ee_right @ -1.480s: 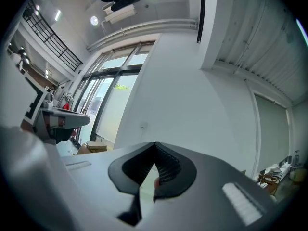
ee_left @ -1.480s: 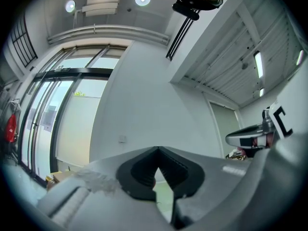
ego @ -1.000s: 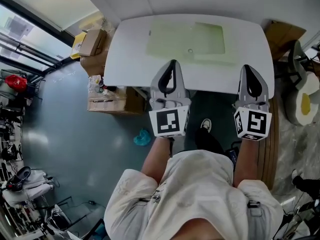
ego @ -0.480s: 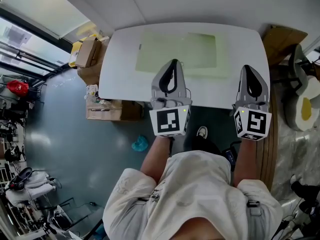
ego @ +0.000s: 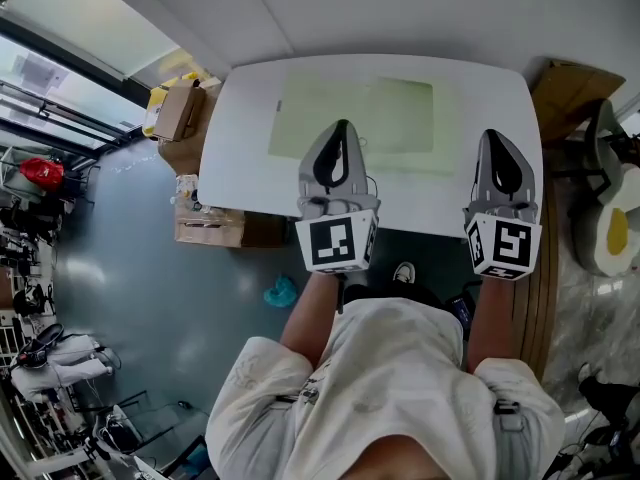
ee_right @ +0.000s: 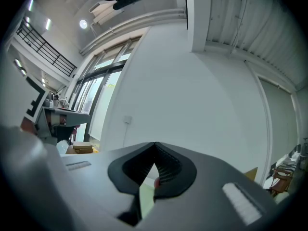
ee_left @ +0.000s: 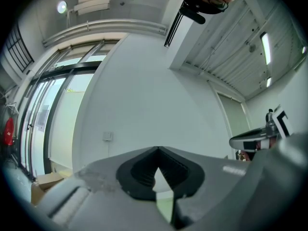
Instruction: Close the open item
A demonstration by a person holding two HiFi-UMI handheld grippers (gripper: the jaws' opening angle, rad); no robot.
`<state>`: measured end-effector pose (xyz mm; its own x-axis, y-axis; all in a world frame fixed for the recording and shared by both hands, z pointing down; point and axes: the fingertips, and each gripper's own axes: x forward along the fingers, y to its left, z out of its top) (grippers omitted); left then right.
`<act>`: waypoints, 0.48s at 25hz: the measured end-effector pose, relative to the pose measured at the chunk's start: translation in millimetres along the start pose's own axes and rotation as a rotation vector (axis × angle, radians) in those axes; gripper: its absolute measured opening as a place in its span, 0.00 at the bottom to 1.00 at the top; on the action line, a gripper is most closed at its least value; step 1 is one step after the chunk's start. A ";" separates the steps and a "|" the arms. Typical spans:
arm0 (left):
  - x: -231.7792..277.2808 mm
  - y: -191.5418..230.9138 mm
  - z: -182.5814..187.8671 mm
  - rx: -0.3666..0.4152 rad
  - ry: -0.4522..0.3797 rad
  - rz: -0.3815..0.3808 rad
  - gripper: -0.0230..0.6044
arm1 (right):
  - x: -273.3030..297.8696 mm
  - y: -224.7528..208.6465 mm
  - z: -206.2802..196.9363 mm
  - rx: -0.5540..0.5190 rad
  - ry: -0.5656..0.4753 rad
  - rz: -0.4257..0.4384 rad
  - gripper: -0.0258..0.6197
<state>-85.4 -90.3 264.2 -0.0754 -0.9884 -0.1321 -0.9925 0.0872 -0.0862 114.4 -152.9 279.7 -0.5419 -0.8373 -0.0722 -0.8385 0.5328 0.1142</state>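
Left tongs (ego: 341,130): clenched, tips meeting, nothing between them. Right tongs (ego: 497,140): the same in its own view, tips together and empty.

You hold both side by side and well apart. Each lies about level and points across the table (ego: 245,148) toward the bare wall. Their tips hang over the table's near part.

My reading: this is a carrying or approach posture, not a working one. Clenched, empty jaws suit travel, since there is nothing to snag and nothing to drop.

Mat (ego: 400,108): pale green, flat on the table. It sits just ahead of the left tongs' tip and ahead-left of the right tongs. It likely marks where work is meant to happen, which would explain why you square up to it.

Task's thing: no open item shows in any view. The mat and the table ahead of the tongs look bare, though anything small there would be too faint to tell. Neither gripper view shows more than wall, windows and ceiling beyond the jaws.

Boxes (ego: 180,110): cardboard, beside the table, out past the left tongs. I cannot tell whether any is open.

Judgement: the closing has not begun. You must first find the item.
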 end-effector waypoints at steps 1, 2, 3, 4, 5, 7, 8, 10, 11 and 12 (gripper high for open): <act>2.0 1.8 -2.1 -0.004 0.004 0.008 0.04 | 3.2 -1.1 -1.2 0.001 0.001 0.002 0.04; 3.9 3.8 -3.8 -0.002 0.004 0.011 0.04 | 6.4 -1.1 -1.9 0.002 0.001 0.005 0.04; 5.6 6.3 -5.8 0.008 0.003 0.011 0.04 | 9.8 -0.2 -2.2 0.002 0.001 0.009 0.04; 7.4 9.8 -8.4 0.016 0.004 0.011 0.04 | 14.0 1.8 -2.4 0.002 0.000 0.014 0.04; 9.4 14.0 -11.0 0.018 0.004 0.015 0.04 | 19.1 4.3 -2.7 0.001 -0.001 0.020 0.04; 15.0 22.9 -13.8 0.011 -0.001 0.031 0.04 | 30.2 8.9 -4.1 -0.001 -0.001 0.032 0.04; 17.7 26.8 -14.3 -0.001 -0.002 0.041 0.04 | 35.3 11.3 -5.1 -0.003 0.000 0.037 0.04; 22.3 36.1 -15.7 -0.015 -0.001 0.053 0.04 | 45.7 18.4 -6.6 -0.007 0.002 0.044 0.04; 24.1 42.3 -17.8 -0.013 -0.002 0.054 0.04 | 51.4 23.7 -6.9 -0.009 0.002 0.048 0.04; 25.5 49.3 -20.5 -0.012 -0.003 0.053 0.04 | 57.6 30.0 -7.0 -0.011 0.000 0.052 0.04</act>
<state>-138.2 -113.7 276.8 -0.1280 -0.9819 -0.1393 -0.9881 0.1383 -0.0675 58.5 -186.0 285.9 -0.5845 -0.8087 -0.0658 -0.8087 0.5740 0.1288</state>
